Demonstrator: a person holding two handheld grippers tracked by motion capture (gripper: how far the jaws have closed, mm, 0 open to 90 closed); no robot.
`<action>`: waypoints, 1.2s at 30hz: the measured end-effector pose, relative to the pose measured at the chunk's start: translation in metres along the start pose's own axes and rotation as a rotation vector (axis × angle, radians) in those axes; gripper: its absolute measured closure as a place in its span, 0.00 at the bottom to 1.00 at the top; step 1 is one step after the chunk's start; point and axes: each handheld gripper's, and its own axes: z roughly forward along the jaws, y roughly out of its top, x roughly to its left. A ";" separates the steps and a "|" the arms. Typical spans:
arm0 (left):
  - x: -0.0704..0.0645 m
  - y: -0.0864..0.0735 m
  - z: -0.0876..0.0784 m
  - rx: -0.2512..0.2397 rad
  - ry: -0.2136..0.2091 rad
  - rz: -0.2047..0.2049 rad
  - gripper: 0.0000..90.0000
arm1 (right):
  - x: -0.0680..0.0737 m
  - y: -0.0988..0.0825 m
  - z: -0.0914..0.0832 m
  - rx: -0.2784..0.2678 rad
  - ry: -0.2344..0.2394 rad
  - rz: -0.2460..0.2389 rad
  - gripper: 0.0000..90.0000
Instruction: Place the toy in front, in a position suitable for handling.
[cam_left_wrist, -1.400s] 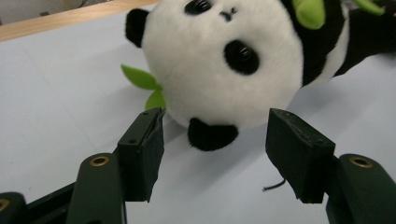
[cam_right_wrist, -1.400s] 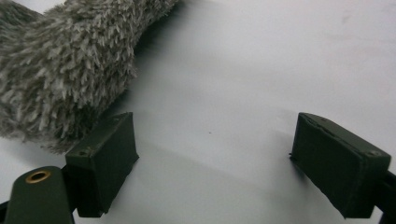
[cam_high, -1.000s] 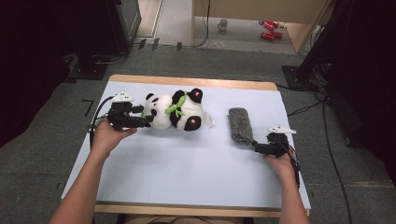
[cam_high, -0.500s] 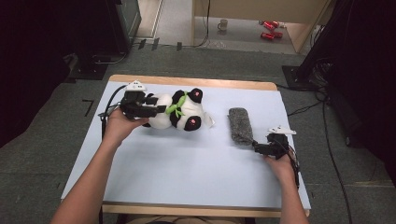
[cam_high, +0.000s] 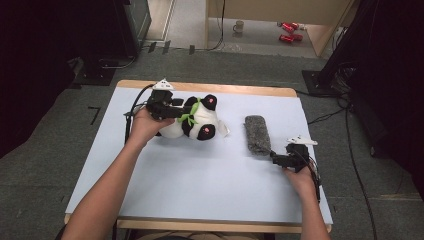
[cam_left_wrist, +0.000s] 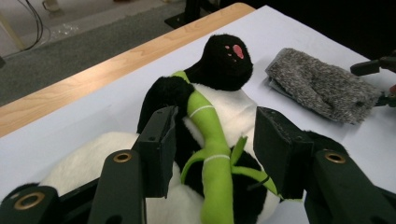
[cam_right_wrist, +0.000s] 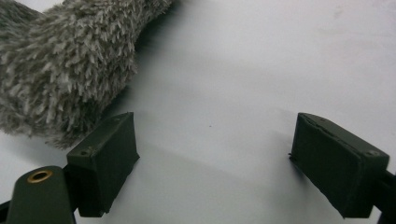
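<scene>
the left gripper (cam_left_wrist: 215, 149) is straddling the panda plush (cam_high: 192, 120) at the far left of the table (cam_high: 200, 200). its jaws have just been closing in but aren't pinching yet, with the green stalk (cam_left_wrist: 210, 140) and belly lying between them. the panda's long axis is running away from that gripper toward the grey fuzzy pouch (cam_high: 257, 134). the right gripper (cam_right_wrist: 212, 158) is sitting spread wide, empty, just beside the pouch's near end.
</scene>
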 end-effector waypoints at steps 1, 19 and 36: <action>0.001 0.001 0.005 0.010 0.004 -0.002 0.53 | 0.000 0.000 0.000 0.000 0.000 0.000 0.15; -0.011 -0.020 0.040 0.054 0.098 0.078 0.74 | 0.001 0.000 -0.001 0.002 -0.002 0.001 0.15; -0.044 -0.012 -0.013 0.015 0.033 0.008 0.86 | 0.000 0.000 -0.001 0.003 -0.001 0.001 0.15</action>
